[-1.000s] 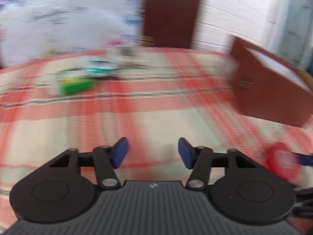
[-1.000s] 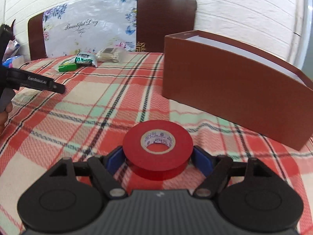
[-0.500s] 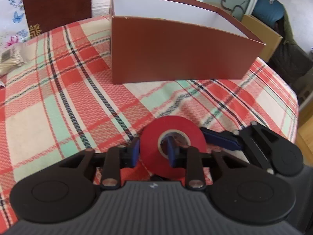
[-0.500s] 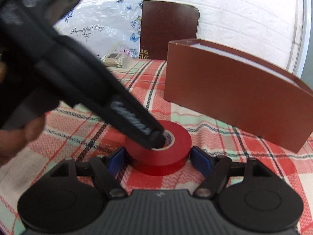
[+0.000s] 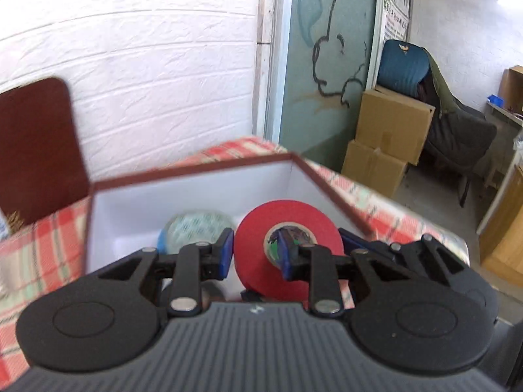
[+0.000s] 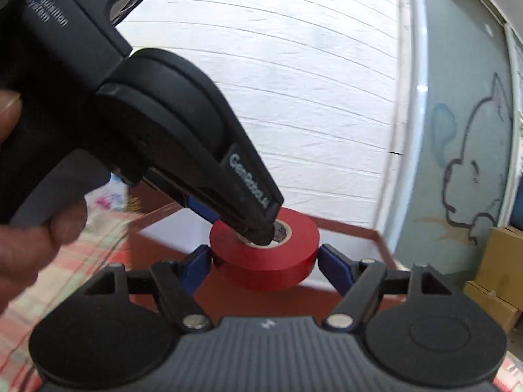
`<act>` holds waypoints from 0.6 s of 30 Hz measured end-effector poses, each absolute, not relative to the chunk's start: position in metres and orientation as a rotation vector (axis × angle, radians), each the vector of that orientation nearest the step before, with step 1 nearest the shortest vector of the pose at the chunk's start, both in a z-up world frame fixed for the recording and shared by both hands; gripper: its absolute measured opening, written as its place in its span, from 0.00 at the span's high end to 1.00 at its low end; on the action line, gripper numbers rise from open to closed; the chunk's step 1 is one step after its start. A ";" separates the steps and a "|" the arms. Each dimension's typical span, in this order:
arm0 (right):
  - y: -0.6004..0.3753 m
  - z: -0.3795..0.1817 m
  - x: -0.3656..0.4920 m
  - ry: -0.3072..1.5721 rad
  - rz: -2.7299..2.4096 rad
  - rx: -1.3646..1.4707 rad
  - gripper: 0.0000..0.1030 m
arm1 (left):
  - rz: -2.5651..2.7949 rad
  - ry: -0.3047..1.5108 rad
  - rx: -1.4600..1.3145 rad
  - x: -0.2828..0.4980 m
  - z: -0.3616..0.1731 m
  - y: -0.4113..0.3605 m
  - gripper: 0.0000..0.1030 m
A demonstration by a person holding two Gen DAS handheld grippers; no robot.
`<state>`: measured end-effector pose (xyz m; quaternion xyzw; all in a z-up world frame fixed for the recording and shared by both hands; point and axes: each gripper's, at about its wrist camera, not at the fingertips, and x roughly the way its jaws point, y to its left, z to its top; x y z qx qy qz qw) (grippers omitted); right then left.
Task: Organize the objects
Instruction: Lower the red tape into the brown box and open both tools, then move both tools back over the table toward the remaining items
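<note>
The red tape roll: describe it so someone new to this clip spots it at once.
Find the brown box with white inner walls on the plaid tablecloth. Above its opening, the left gripper and right gripper pinch the red tape roll. The pale roll inside the box is whitish.

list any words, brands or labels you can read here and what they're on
"GenRobot.AI": on the finger of the left hand-held gripper, seen from the right wrist.
"DAS" with "Data Acquisition System" beneath: on that gripper's body, top left of the same view.
Printing on the core of the red tape roll: too blurred to read.
Poster on the far wall: print too small to read.
Brown box: no text visible.
</note>
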<state>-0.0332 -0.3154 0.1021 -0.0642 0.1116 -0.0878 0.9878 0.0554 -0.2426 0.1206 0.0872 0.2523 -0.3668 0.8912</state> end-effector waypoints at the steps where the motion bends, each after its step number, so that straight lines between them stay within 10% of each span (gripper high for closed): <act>1: -0.325 0.103 -0.024 0.230 -0.198 -0.117 0.28 | -0.757 0.521 0.193 0.061 0.119 -0.252 0.66; 18: -0.334 0.062 -0.051 0.285 -0.228 0.065 0.22 | -0.680 0.483 0.238 0.016 0.091 -0.199 0.52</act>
